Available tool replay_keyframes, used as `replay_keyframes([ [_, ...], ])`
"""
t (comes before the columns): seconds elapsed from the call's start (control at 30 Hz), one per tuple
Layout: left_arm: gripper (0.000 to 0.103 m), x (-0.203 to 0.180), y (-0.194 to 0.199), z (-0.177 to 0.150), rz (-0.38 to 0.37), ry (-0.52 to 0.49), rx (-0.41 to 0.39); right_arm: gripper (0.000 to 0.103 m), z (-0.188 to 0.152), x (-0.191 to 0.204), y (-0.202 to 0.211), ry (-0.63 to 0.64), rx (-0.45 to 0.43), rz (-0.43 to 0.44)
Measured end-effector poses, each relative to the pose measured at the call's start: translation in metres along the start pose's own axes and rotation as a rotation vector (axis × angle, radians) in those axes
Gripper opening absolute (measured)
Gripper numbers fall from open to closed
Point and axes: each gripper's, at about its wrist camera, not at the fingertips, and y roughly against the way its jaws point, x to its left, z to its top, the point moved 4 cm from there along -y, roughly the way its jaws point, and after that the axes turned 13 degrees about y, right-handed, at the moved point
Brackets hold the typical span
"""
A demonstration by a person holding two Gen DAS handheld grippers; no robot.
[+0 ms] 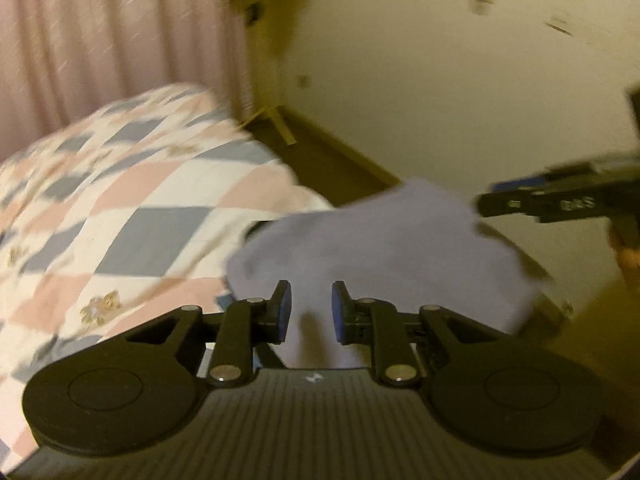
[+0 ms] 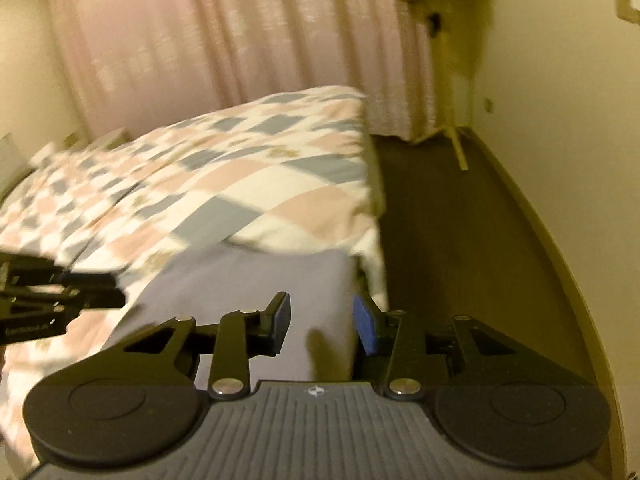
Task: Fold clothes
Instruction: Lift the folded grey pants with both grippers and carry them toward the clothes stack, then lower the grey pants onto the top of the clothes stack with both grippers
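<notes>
A lavender cloth point(image 1: 380, 248) point(image 2: 248, 280) lies spread on the near corner of the bed, over the checked quilt. My left gripper point(image 1: 311, 312) hovers low over its near edge, its jaws a little apart, with cloth showing in the gap but not pinched. My right gripper point(image 2: 322, 320) is wide open over the cloth's right edge at the bed's side. Each gripper shows in the other's view: the right gripper point(image 1: 492, 204) at the cloth's far right corner, the left gripper point(image 2: 96, 292) at the cloth's left edge. Both views are motion blurred.
The quilt point(image 2: 224, 168) with pink, grey and white squares covers the bed. Pink curtains point(image 2: 240, 40) hang behind it. Dark floor point(image 2: 448, 240) runs along the bed's right side to a cream wall point(image 2: 560, 120). A wooden stand's legs point(image 2: 456, 144) rest in the far corner.
</notes>
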Motion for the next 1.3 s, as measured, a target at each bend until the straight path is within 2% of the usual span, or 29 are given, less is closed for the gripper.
replay_keyframes([
  [0.1,0.020,-0.019,0.012,-0.028,-0.029,-0.070,0.035,0.040,-0.027,0.020,0.006,0.067,0.061,0.000],
  [0.23,0.022,-0.021,-0.005,-0.064,0.010,-0.084,0.111,0.039,-0.065,0.023,-0.021,0.090,0.197,-0.049],
  [0.3,0.022,-0.023,-0.003,-0.061,0.017,-0.105,0.108,0.039,-0.065,0.020,-0.024,0.058,0.194,-0.039],
  [0.47,0.022,-0.023,0.010,-0.049,0.028,-0.100,0.072,0.039,-0.048,0.022,-0.012,0.093,0.164,-0.066],
  [0.6,0.022,-0.022,0.022,-0.042,0.020,-0.091,0.032,0.040,-0.033,0.031,0.009,0.083,0.054,-0.086],
  [0.63,0.022,-0.022,0.019,-0.043,0.021,-0.084,0.048,0.039,-0.030,0.034,0.010,0.080,0.036,-0.074],
  [0.8,0.022,-0.013,-0.008,-0.056,0.018,0.019,0.153,0.041,-0.048,0.035,-0.030,0.064,0.178,-0.044],
  [1.0,0.023,-0.009,-0.005,-0.049,0.013,0.069,0.144,0.041,-0.044,0.030,-0.026,0.022,0.170,-0.024],
  [1.13,0.023,-0.010,0.008,-0.031,0.023,0.058,0.086,0.041,-0.027,0.029,-0.007,0.001,0.093,-0.034],
  [1.2,0.023,-0.008,0.008,-0.021,0.028,0.060,0.065,0.041,-0.018,0.025,-0.006,-0.015,0.066,-0.044],
  [1.3,0.022,-0.005,-0.010,-0.015,0.032,0.061,0.079,0.041,-0.019,0.024,-0.021,-0.022,0.082,-0.057],
])
